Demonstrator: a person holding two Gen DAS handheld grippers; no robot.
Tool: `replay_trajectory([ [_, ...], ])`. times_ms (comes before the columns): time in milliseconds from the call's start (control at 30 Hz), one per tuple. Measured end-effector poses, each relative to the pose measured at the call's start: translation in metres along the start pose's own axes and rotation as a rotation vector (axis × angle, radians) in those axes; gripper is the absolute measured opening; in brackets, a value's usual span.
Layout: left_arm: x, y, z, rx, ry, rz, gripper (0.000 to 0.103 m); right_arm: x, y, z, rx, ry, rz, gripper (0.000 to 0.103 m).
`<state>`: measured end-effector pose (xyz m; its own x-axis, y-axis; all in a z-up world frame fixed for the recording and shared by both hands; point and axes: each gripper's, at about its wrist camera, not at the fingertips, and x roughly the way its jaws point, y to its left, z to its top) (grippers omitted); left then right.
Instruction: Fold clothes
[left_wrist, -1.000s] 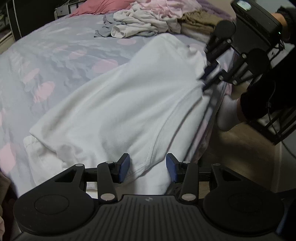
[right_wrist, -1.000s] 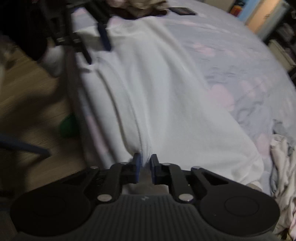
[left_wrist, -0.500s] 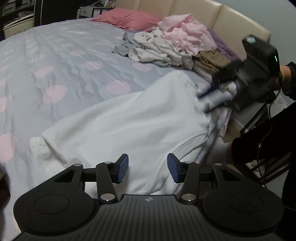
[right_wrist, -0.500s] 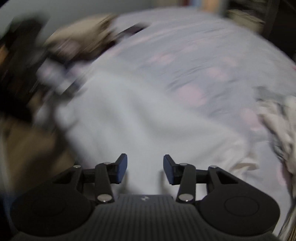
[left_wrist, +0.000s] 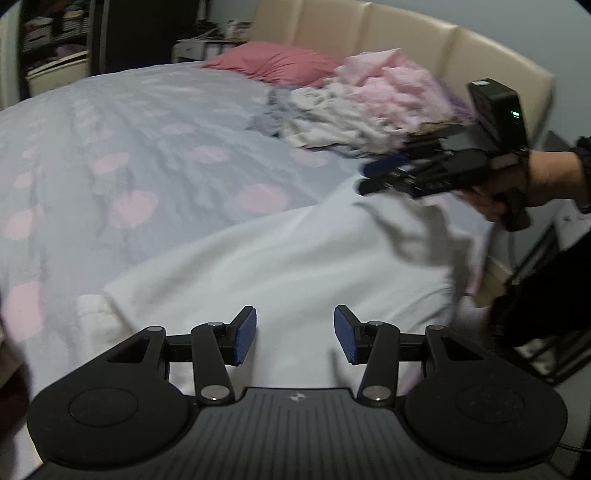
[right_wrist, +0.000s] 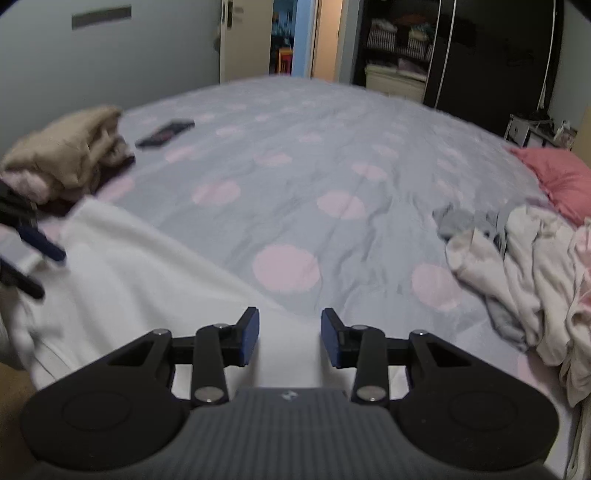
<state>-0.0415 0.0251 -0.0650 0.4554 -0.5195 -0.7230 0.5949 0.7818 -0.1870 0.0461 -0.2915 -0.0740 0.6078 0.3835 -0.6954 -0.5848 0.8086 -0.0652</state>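
My left hand-held gripper (left_wrist: 294, 334) and right hand-held gripper (right_wrist: 290, 336) both hover with jaws apart, holding nothing, over the white garment (left_wrist: 288, 266) spread in the lower frame along the bed (right_wrist: 295, 155) edge, ready for a fold.

your right gripper (left_wrist: 373, 175) smeared by motion blur in the left view, white garment (right_wrist: 122, 280) runs under your fingers and off the bed's near edge, left gripper (right_wrist: 26, 258) mostly cropped

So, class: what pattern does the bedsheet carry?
Pale grey-lilac bedsheet with pink round blotches, clearest in the right wrist view.
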Motion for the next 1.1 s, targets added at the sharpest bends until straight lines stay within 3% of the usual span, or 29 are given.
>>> replay_trajectory([
  [100,0.013,0.016,-0.008,-0.048,0.076,0.047,0.044,0.017,-0.014,-0.011,-0.007,0.128,-0.024,0.041],
  [167,0.015,0.031,-0.019,-0.127,0.092,0.019,0.044,0.017,-0.03,-0.029,0.016,0.214,-0.026,0.039],
  [267,0.011,0.037,-0.024,-0.161,0.095,0.012,0.043,-0.004,-0.049,-0.039,0.131,0.184,0.032,0.04],
  [367,0.001,0.024,-0.02,-0.1,0.081,0.066,0.043,-0.034,-0.06,-0.041,0.221,0.143,0.04,0.06],
  [400,-0.002,0.017,-0.019,-0.073,0.073,0.073,0.043,-0.043,-0.065,-0.044,0.261,0.14,0.037,0.073],
  [433,-0.005,0.008,-0.017,-0.041,0.062,0.066,0.044,-0.052,-0.069,-0.047,0.302,0.138,0.034,0.076],
  [600,0.002,-0.052,-0.001,0.163,0.023,0.01,0.055,-0.073,-0.097,-0.075,0.556,0.188,0.039,0.076],
  [733,0.038,-0.1,0.011,0.203,0.031,-0.028,0.056,-0.074,-0.113,-0.094,0.727,0.235,0.032,0.076],
  [1000,0.114,-0.187,0.026,0.256,0.052,-0.008,0.056,-0.068,-0.141,-0.088,0.853,0.238,0.074,0.076],
  [1100,0.137,-0.209,0.027,0.266,0.052,0.005,0.056,-0.065,-0.148,-0.083,0.856,0.273,0.05,0.076],
])
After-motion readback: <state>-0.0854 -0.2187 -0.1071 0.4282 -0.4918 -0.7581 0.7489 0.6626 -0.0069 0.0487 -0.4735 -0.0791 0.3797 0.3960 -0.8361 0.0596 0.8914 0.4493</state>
